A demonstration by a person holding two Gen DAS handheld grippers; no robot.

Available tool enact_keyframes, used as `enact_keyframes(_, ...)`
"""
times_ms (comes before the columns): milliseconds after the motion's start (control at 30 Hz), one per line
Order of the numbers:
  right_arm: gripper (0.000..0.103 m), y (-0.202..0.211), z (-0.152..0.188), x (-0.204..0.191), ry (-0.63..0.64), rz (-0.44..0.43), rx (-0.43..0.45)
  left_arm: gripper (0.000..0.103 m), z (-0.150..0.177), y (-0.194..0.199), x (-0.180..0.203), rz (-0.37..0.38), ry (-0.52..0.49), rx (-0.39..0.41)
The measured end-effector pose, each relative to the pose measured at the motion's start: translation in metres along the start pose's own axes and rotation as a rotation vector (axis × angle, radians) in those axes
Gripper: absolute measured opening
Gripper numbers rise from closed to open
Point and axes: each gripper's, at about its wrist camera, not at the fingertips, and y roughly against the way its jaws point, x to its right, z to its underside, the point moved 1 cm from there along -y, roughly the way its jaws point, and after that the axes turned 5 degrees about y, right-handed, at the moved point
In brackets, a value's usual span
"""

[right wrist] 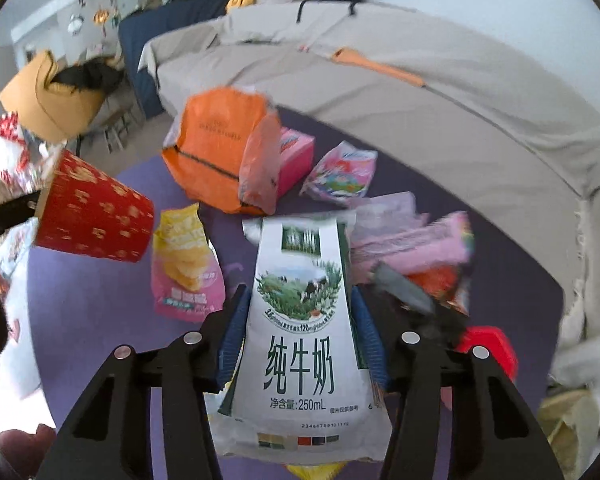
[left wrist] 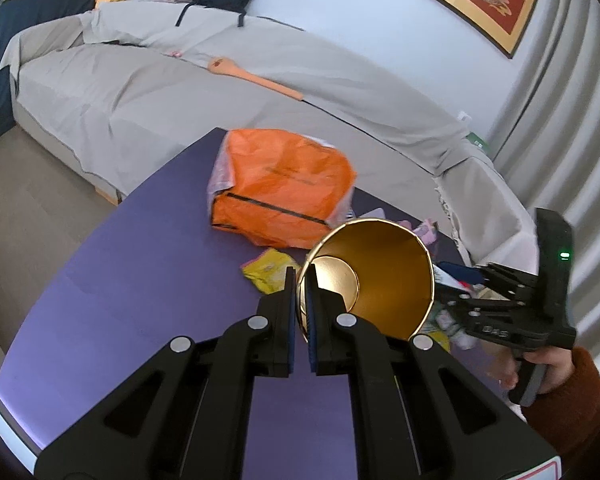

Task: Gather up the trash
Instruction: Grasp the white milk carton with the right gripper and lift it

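My left gripper [left wrist: 301, 280] is shut on the rim of a paper cup [left wrist: 374, 276], gold inside and red with gold print outside [right wrist: 94, 216]; it hangs tilted above the purple table [left wrist: 140, 280]. My right gripper [right wrist: 300, 300] is shut on a white and green milk carton [right wrist: 302, 336], held over the table. It also shows at the right of the left wrist view [left wrist: 500, 304]. An orange bag [left wrist: 280, 188] lies on the table beyond the cup. A yellow and pink snack wrapper [right wrist: 186, 260] lies flat on the table below the cup.
More wrappers lie on the table: a pink box [right wrist: 296, 156], a pink pouch [right wrist: 342, 172], crumpled pink plastic [right wrist: 404, 232] and a red item [right wrist: 488, 344]. A grey-covered sofa [left wrist: 220, 92] with an orange spoon-shaped thing [left wrist: 256, 76] runs behind the table.
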Motion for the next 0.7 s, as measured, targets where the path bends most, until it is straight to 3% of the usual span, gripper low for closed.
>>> enact_keyframes(133,0.047,0.047,0.010,0.007,-0.017,0.051,0.073,0.004,-0.001,0.005,0.024,0.019,-0.035,0.011)
enact_keyframes(333,0.047,0.085,0.048,0.017,-0.063,0.110,0.083,0.004,0.006,0.012,0.054,0.059,-0.072,0.009)
enact_keyframes(567,0.047,0.072,0.131,0.027,-0.191,0.096,-0.011,0.004,0.031,0.003,0.081,0.089,-0.112,-0.037)
enact_keyframes(700,0.048,0.056,0.149,0.029,-0.206,0.081,-0.052,0.004,0.043,-0.010,0.081,0.079,-0.111,-0.078)
